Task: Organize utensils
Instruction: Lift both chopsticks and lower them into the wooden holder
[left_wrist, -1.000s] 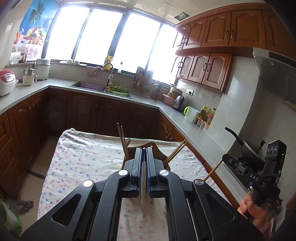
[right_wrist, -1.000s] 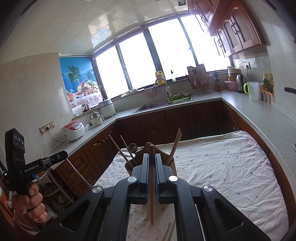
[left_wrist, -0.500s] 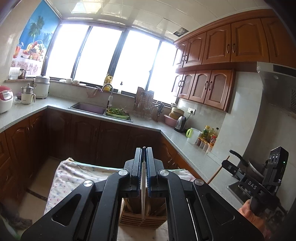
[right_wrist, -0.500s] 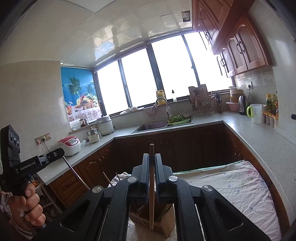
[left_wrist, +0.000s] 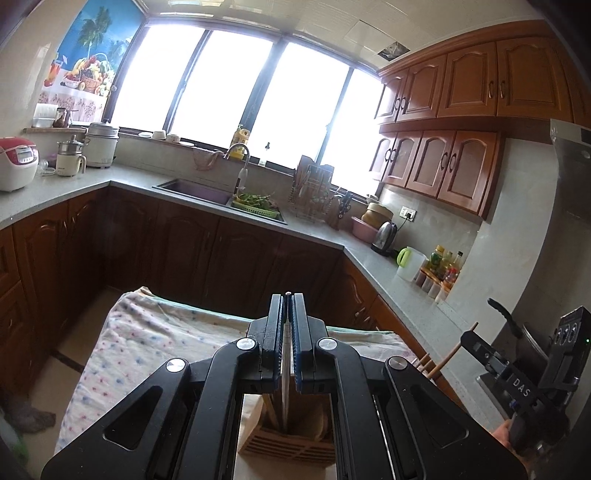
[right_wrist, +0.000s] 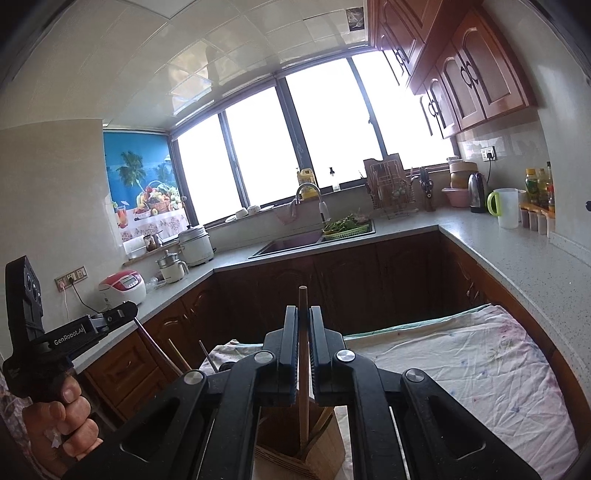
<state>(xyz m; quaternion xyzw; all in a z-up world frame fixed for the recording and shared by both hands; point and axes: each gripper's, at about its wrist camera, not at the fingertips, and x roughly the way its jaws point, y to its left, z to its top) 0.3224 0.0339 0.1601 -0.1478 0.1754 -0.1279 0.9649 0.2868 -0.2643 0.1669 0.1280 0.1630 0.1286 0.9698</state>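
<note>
Left claw (left_wrist: 287, 334) clamped on a pale chopstick (left_wrist: 284, 387), held upright, lower end dipping into the wooden utensil holder (left_wrist: 288, 441) directly below. Right claw (right_wrist: 303, 345) clamped on a brown wooden chopstick (right_wrist: 303, 391), also vertical, tip down inside the same holder (right_wrist: 303, 458), beside other wooden utensils. Holder stands on the counter (right_wrist: 461, 365) under a floral cloth. Both claws side by side above it; more chopsticks (right_wrist: 179, 356) lean out between them.

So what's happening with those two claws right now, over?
Left claw shut on pale chopstick. Right claw shut on brown wooden chopstick. Both over slatted wooden utensil holder. Nothing blocking.
</note>
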